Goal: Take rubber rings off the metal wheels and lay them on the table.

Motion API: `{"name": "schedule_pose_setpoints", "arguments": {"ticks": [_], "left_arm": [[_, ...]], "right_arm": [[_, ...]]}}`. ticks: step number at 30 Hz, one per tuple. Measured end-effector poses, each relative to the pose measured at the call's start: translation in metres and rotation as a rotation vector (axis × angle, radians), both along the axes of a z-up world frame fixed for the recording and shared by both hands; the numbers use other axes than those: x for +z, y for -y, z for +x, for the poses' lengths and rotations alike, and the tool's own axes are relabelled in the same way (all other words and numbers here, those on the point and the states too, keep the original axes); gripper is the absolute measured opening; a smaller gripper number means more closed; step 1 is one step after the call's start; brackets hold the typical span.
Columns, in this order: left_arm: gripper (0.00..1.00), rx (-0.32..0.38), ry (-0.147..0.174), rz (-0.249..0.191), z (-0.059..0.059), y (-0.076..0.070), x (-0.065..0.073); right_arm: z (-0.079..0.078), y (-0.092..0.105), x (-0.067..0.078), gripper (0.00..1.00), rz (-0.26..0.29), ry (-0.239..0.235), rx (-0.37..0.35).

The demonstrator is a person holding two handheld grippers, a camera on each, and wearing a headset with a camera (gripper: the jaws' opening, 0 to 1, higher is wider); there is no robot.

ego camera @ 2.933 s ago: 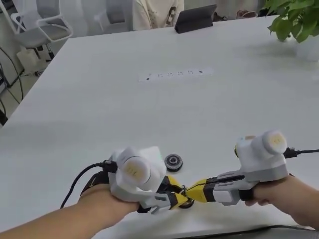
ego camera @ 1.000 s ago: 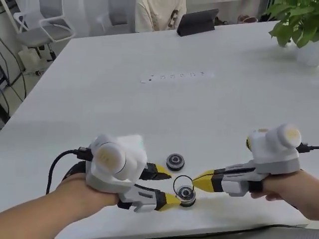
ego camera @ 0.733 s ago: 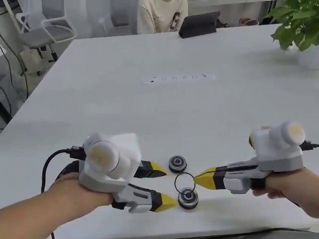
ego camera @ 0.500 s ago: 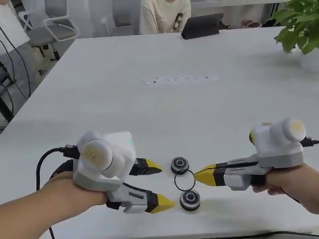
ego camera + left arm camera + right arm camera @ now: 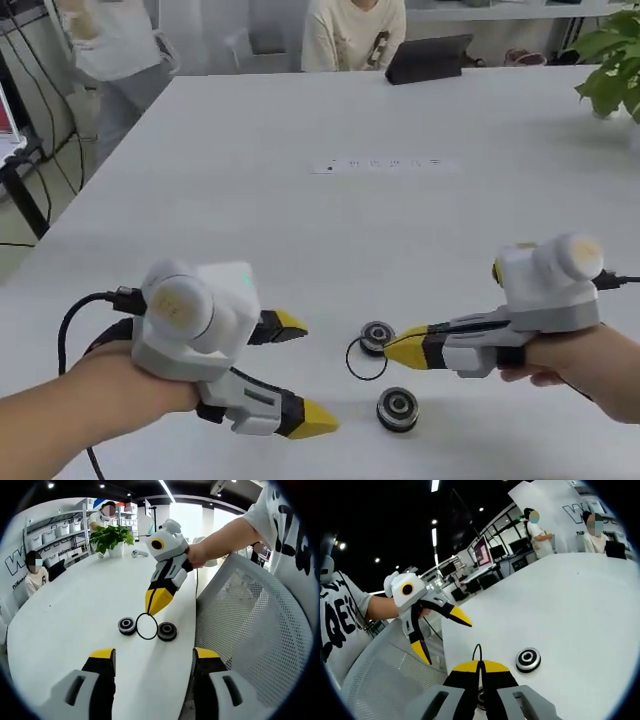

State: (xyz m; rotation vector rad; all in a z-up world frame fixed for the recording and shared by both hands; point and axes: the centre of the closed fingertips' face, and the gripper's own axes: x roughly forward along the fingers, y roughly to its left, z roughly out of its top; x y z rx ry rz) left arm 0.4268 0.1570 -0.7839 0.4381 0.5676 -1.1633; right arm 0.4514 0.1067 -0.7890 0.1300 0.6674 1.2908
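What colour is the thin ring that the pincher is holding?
Black. The ring shows best in the left gripper view, pinched by the right gripper.

Free and dangling: thin black rubber ring (image 5: 365, 357).
Hangs pinched in right gripper (image 5: 392, 350), between near metal wheel (image 5: 398, 408) and far metal wheel (image 5: 372, 333), both flat.

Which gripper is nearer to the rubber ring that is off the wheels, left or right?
Right. The right gripper pinches the rubber ring between its tips; the left gripper is open and apart from the ring.
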Motion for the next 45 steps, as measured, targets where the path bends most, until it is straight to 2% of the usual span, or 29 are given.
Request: {"name": "schedule_pose_setpoints", "arguments": {"ticks": [9,17,23,26,29,35,40,45], "left_arm": [[0.66,0.043,-0.008,-0.003,0.0,-0.015,-0.001],[0.66,0.071,-0.006,-0.003,0.0,-0.024,0.0],[0.66,0.081,-0.005,-0.001,-0.002,-0.028,0.0],[0.66,0.085,-0.002,-0.004,-0.002,-0.029,0.001],[0.66,0.087,-0.006,-0.001,-0.002,-0.031,0.0],[0.66,0.092,-0.008,0.001,-0.003,-0.033,-0.001],[0.66,0.089,-0.008,0.008,-0.004,-0.033,-0.002],[0.66,0.086,-0.008,0.009,-0.004,-0.032,-0.002]], "right_arm": [[0.002,-0.017,-0.012,0.0,-0.038,0.006,0.037],[0.004,-0.026,-0.025,0.0,-0.1,0.012,0.061],[0.001,-0.034,-0.031,0.0,-0.125,0.011,0.075],[0.004,-0.032,-0.041,0.0,-0.18,0.016,0.062],[0.004,-0.032,-0.046,0.0,-0.201,0.019,0.059],[0.005,-0.028,-0.051,0.0,-0.249,0.053,0.061],[0.006,-0.027,-0.051,0.0,-0.259,0.068,0.062],[0.005,-0.025,-0.053,0.05,-0.276,0.08,0.066]]}}
